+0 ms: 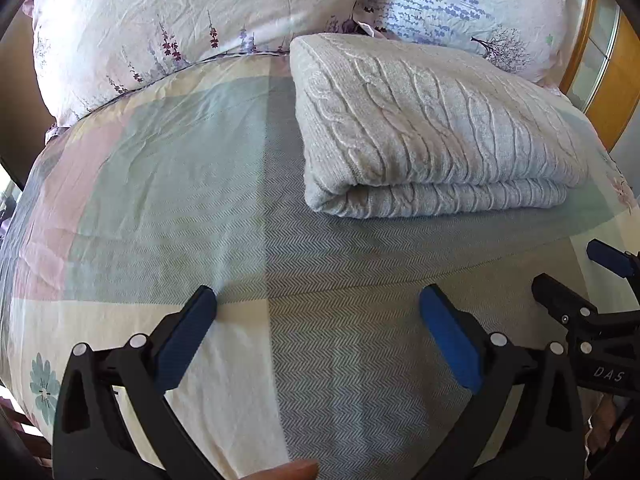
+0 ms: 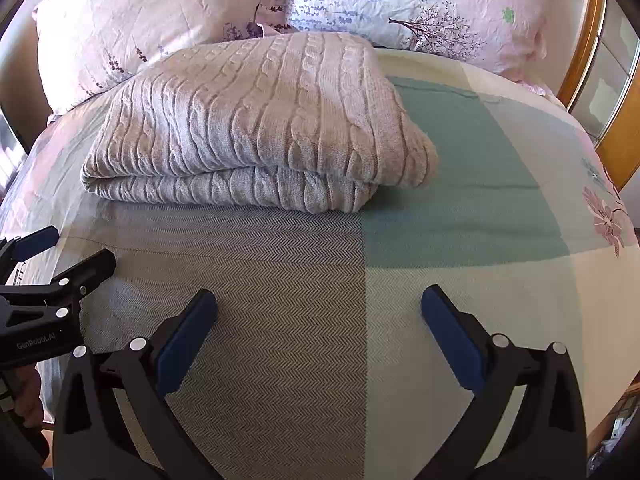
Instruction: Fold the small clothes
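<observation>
Cable-knit sweater (image 1: pixel 432 128) is seen folded on the patchwork bedspread (image 1: pixel 160 168), just before two floral pillows (image 1: pixel 168 20) | left gripper (image 1: pixel 318 300) is held wide open, empty | right gripper (image 2: pixel 319 302) likewise spread, nothing gripped

Both tongs (image 1: pixel 318 294) (image 2: pixel 319 296) are black frames with blue pads (image 1: pixel 188 340), silver rivets and white lettering

Grey cable-knit sweater (image 1: pixel 432 120); bedspread (image 1: pixel 168 184) in green, pink, cream blocks, grey herringbone; pillows (image 1: pixel 160 20) pinkish, perhaps lavender-sprigged.
</observation>
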`<state>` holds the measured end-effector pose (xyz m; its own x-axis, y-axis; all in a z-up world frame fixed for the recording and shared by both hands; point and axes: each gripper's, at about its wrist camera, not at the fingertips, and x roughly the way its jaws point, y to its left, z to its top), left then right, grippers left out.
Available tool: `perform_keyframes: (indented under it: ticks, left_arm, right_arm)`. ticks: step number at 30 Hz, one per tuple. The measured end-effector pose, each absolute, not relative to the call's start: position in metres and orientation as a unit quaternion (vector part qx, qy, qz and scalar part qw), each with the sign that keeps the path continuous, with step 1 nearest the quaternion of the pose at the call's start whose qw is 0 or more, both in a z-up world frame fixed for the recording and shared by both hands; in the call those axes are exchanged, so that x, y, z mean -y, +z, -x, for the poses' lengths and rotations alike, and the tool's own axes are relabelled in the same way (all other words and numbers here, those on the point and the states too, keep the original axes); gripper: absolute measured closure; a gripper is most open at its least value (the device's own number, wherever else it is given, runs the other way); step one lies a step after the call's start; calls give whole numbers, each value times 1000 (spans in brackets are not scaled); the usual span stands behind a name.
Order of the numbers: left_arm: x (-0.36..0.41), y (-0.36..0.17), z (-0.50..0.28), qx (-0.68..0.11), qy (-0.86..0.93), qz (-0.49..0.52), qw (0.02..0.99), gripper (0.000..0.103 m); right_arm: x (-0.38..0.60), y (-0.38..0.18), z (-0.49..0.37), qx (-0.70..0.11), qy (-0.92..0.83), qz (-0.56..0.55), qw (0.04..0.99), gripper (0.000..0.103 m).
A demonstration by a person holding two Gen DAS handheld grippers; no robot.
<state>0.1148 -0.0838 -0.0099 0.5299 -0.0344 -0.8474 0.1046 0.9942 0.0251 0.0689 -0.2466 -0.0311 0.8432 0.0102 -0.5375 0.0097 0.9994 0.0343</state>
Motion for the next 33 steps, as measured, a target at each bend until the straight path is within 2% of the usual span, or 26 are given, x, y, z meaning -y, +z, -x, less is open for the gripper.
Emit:
perform_keyframes:
  ticks: [33]
  left_arm:
    - [85, -10, -116, -486, -36, -34, 872, 2]
  right_arm:
    - [247, -31, -72, -290, -1, -17, 957, 1]
